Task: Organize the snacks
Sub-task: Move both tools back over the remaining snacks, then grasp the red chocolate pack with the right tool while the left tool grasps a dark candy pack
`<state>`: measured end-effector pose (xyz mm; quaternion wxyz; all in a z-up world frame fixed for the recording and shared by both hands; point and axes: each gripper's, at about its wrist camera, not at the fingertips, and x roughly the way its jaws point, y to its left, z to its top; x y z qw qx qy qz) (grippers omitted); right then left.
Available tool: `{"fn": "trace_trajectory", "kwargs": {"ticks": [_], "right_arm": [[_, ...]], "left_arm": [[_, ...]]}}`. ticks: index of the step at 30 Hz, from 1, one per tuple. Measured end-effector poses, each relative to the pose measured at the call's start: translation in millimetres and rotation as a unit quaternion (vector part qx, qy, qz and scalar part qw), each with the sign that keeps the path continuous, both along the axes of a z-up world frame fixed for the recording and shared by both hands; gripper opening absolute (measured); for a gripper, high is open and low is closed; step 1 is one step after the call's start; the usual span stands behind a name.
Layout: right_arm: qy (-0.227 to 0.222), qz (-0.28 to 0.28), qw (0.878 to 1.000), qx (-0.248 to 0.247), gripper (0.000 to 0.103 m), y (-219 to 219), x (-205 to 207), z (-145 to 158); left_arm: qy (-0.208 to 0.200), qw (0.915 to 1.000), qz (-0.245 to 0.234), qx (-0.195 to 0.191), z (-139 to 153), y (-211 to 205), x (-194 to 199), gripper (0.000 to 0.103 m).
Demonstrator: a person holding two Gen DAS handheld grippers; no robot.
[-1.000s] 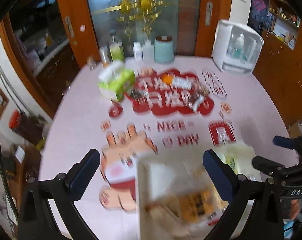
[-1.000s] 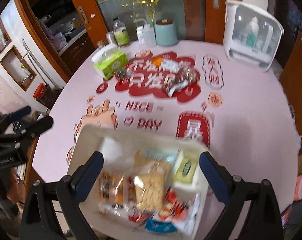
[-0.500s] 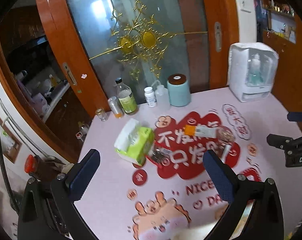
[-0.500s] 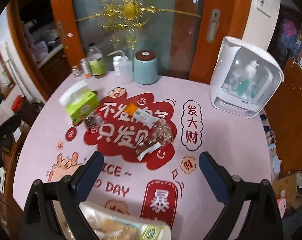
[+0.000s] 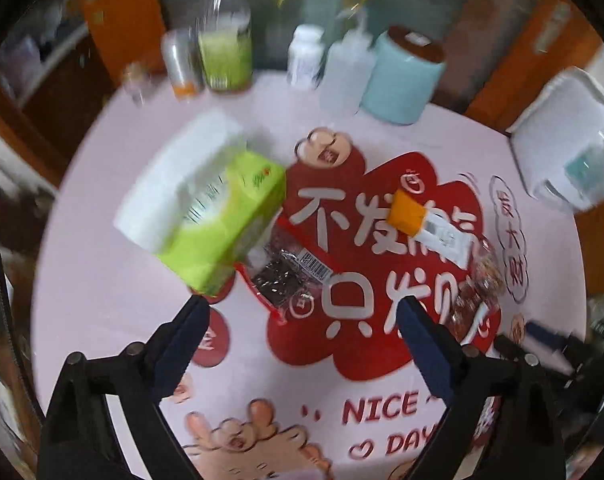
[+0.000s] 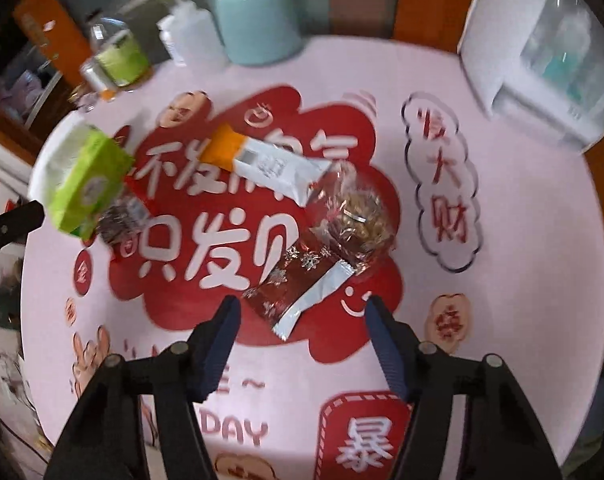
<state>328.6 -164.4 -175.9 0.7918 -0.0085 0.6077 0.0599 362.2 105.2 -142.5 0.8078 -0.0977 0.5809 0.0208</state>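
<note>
The right claw (image 6: 300, 312), jaws closing with nothing yet gripped, was aimed at the red snack packet (image 6: 298, 286) at frame centre; the left claw (image 5: 302, 312), also closing, was held empty above the dark snack packet (image 5: 286, 276) for pickup.

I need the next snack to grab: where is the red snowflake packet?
In the right wrist view, the red snowflake packet lies mid-table on the red cloud print, just ahead of the right tool, beside the nut bag.

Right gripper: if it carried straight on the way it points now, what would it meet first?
Most likely the dark red foil snack packet, lying just ahead of the right gripper, roughly centred in the gap between its closing jaws, nothing between them yet. Depth is unclear; it might land on the tablecloth just short.
</note>
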Motion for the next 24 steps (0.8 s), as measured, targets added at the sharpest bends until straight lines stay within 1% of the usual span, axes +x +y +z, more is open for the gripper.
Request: {"fn": "trace_trajectory", "kwargs": {"ticks": [3,5,7,9,12,13,15,18,19,20,21,22,23,24], "right_arm": [[0.008,-0.028,0.999,0.026,0.064,-7,4,-27],[0.005,-0.046,0.998,0.038,0.064,-10,3,-41],[-0.004,-0.061,0.997,0.036,0.064,-10,2,-50],[-0.002,-0.072,0.997,0.037,0.064,-11,2,-57],[0.002,-0.085,0.995,0.057,0.064,-11,4,-68],[-0.005,-0.086,0.995,0.057,0.065,-8,4,-68],[-0.01,-0.078,0.995,0.056,0.066,-2,5,-69],[-0.027,-0.052,0.998,0.02,0.065,16,6,-69],[-0.034,-0.041,0.999,0.002,0.059,22,6,-70],[-0.041,-0.026,0.999,-0.017,0.052,29,5,-70],[-0.045,-0.017,0.998,-0.027,0.049,32,4,-70],[-0.043,-0.011,0.999,-0.029,0.046,35,3,-69],[-0.04,-0.012,0.999,-0.026,0.043,33,3,-69],[-0.036,-0.014,0.999,-0.025,0.039,31,2,-68]], "left_arm": [[0.017,0.9994,0.024,-0.021,-32,3,14,0.086],[0.027,0.9985,0.04,-0.025,-50,3,21,0.086],[0.031,0.9982,0.049,-0.012,-65,0,27,0.086],[0.038,0.9978,0.054,0.004,-80,-5,32,0.086],[0.046,0.9971,0.06,0.007,-96,-7,37,0.086],[0.046,0.9969,0.063,0.012,-100,-8,37,0.086],[0.036,0.9967,0.064,0.034,-103,-12,38,0.086],[0.033,0.9962,0.058,0.056,-109,-16,39,0.085],[0.031,0.996,0.055,0.063,-111,-17,38,0.084],[0.025,0.9955,0.053,0.074,-110,-18,36,0.075],[0.021,0.9949,0.05,0.085,-111,-20,37,0.061],[0.018,0.9939,0.045,0.099,-111,-22,36,0.055],[0.016,0.9931,0.039,0.109,-110,-25,34,0.044],[0.013,0.9923,0.034,0.119,-109,-28,31,0.037]]}}
